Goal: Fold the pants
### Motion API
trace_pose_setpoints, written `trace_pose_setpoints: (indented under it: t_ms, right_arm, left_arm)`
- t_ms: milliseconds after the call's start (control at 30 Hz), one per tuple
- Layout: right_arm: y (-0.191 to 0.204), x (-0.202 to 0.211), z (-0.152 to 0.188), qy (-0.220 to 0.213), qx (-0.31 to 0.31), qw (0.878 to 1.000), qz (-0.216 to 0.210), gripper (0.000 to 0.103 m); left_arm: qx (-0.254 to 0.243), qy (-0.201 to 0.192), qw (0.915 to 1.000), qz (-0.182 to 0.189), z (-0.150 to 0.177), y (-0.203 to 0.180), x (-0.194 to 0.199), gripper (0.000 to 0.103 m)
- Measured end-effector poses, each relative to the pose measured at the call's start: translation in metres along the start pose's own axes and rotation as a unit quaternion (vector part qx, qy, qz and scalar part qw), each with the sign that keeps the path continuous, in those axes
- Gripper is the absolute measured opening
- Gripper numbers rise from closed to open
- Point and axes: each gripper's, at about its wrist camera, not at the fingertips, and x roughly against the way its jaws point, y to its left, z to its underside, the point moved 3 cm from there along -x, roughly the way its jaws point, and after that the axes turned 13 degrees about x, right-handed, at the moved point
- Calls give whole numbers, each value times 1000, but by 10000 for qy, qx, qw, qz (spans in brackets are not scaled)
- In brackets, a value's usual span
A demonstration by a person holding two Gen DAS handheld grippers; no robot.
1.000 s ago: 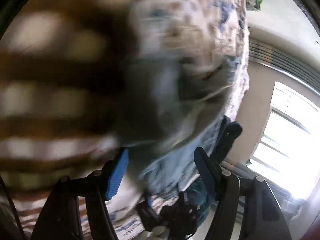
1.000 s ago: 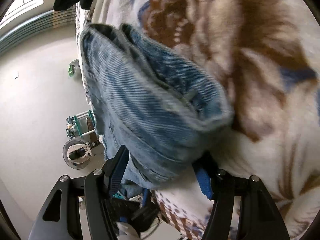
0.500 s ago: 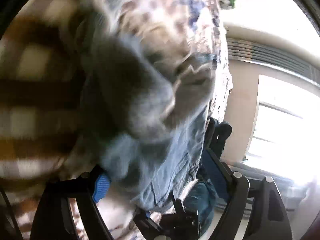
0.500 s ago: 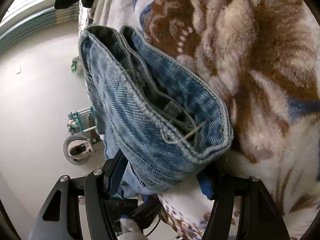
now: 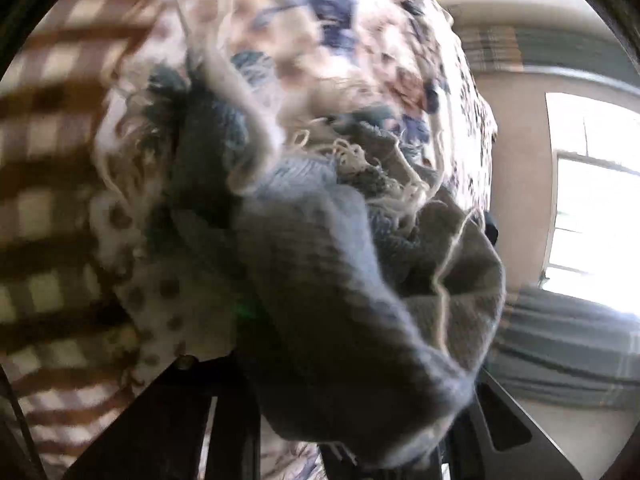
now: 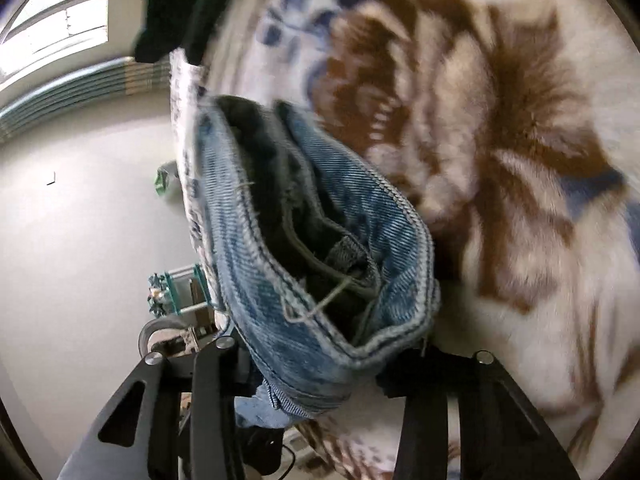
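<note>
— Pants [image 6: 320, 264], item one: blue denim, bunched, hem opening facing the right wrist camera, lifted just above a floral blanket [image 6: 500, 140] in brown, white and blue. Location?

— Between the two black arms of the right tool [image 6: 324, 360]. The fabric fills the gap from one arm to the other, and the tool is pinching the lower fold of that hem. Loose threads hang across the dark inside of the leg.

— Left tool [image 5: 352, 408]?

— Mostly buried. A frayed, grey-blue end of the pants [image 5: 340, 280] droops over it and covers the fingertips; the black frame shows at the bottom of the frame on both sides. Cloth sits between the arms, but whether they press it or stand apart cannot be told. The view is blurred.

— Surroundings, left view?

— Same blanket [image 5: 360, 40] behind the denim, a brown-and-white checked cloth [image 5: 48, 160] at the left, a bright window [image 5: 596, 220] at the right.

— Surroundings, right view?

— Pale floor [image 6: 80, 240] at the left, a window [image 6: 56, 20] in the top corner, a dark garment [image 6: 176, 12] hanging over the blanket's upper edge, and a small teal-framed object [image 6: 176, 288] on the floor near the denim.
</note>
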Motion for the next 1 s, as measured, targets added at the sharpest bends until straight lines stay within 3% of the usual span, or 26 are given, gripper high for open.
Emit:
trace_pose_setpoints:
  t_ms: [333,500,667,867,933,1000]
  right_arm:
    - [104,72,-12,-850,-90,9962,151,38]
    - [148,114,-55,-1480,-234,9887,34,38]
    - [198,153,-137,-2125,-47,9770,-175,38]
    - [253,188,-275,-2887,445,9553,-467,38]
    - [256,188,-318,-3060,566,9491,-479,38]
    - [244,179,-358,-3139,647,9464,-407,38]
  left_arm:
    - [-792,997,9915,-269,9,-156,6,16]
    - [-1191,1430,9822,-253,27,-249,-23,16]
    - [-1660,1662,9720,118,59,-364,-65,16]
    - [-2215,1963,9515,842,91,-499,-140,16]
    - [-2351,2069,9445,989,92,-527,-181,16]
    - [-2463,2168,9397,966,88,-532,-223,16]
